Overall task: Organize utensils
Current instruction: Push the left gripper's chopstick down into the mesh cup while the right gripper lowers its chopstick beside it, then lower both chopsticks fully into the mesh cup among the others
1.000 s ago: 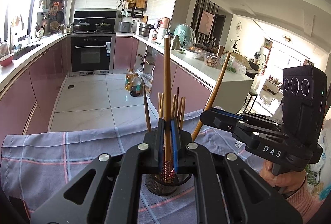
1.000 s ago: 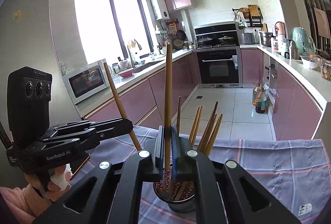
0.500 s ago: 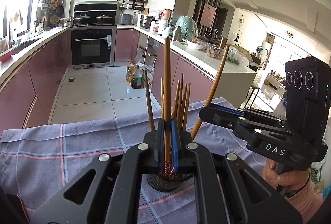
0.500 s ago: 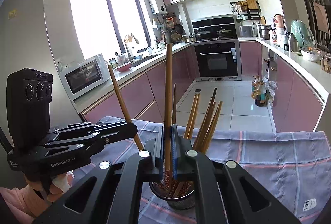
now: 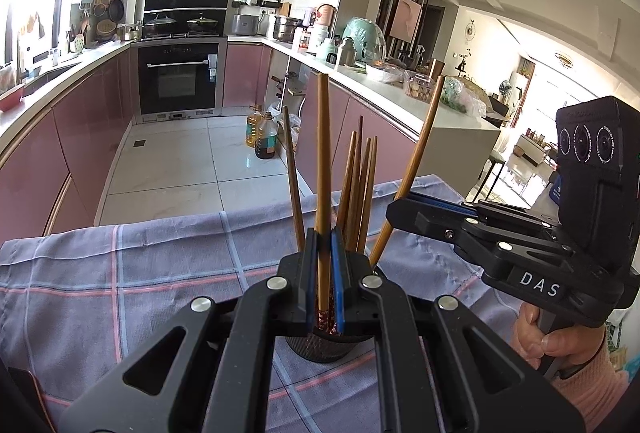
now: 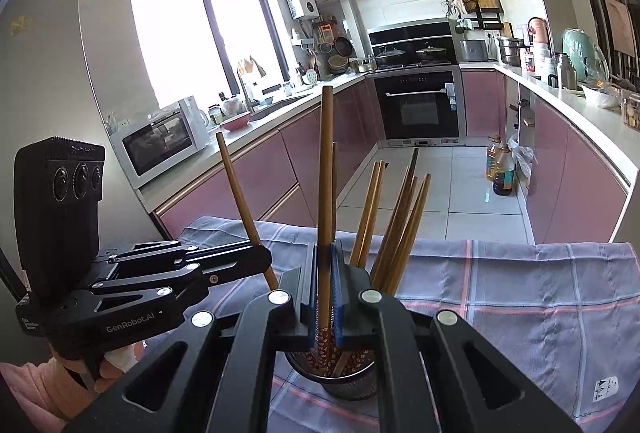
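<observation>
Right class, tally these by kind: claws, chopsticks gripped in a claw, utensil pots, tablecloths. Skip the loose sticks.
Black two-finger claws: 2 (left claw, right claw)
Brown wooden chopsticks gripped: 2 (left claw's chopstick, right claw's chopstick)
Round dark mesh utensil pot: 1
Checked lilac tablecloth: 1
Total: 6

The two grippers sit close together over the small black cup (image 6: 346, 381), so there is little room between them. The left gripper (image 5: 325, 273) and the right gripper (image 6: 326, 285) each pinch one chopstick. More chopsticks (image 5: 358, 189) stick up out of the cup and block the way just ahead. The checked cloth (image 5: 120, 273) is flat and open to the left side, and also to the right (image 6: 520, 281).
</observation>
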A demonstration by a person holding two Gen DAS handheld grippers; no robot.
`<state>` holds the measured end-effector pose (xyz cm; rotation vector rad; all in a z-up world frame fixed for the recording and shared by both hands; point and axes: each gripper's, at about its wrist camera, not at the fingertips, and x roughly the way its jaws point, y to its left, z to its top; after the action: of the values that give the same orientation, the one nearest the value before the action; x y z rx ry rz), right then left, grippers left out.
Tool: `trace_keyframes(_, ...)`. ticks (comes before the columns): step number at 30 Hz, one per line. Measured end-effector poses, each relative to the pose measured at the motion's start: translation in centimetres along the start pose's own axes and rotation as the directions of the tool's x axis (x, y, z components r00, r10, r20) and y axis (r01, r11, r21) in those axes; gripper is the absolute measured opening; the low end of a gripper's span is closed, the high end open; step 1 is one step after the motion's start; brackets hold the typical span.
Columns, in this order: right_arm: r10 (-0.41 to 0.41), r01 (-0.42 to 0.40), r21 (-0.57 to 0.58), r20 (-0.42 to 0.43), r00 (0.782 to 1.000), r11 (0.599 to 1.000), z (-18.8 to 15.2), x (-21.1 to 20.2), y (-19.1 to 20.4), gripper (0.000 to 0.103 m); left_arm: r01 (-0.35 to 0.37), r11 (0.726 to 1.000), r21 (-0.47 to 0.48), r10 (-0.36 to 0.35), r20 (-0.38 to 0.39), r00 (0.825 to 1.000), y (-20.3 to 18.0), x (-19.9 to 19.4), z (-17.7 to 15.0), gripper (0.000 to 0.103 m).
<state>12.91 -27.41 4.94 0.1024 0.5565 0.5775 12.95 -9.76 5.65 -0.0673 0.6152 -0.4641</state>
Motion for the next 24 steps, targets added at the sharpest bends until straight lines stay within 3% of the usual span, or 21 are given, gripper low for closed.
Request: trace_keyframes(24, 0.003, -0.002, 0.010, -0.034, 0.999, 1.000, -1.0, 1.1, -0.7, 0.006, -0.013, 1.000, 0.008, 0.013, -0.023, 1.000, 0.4, 0.7, -0.4, 0.007)
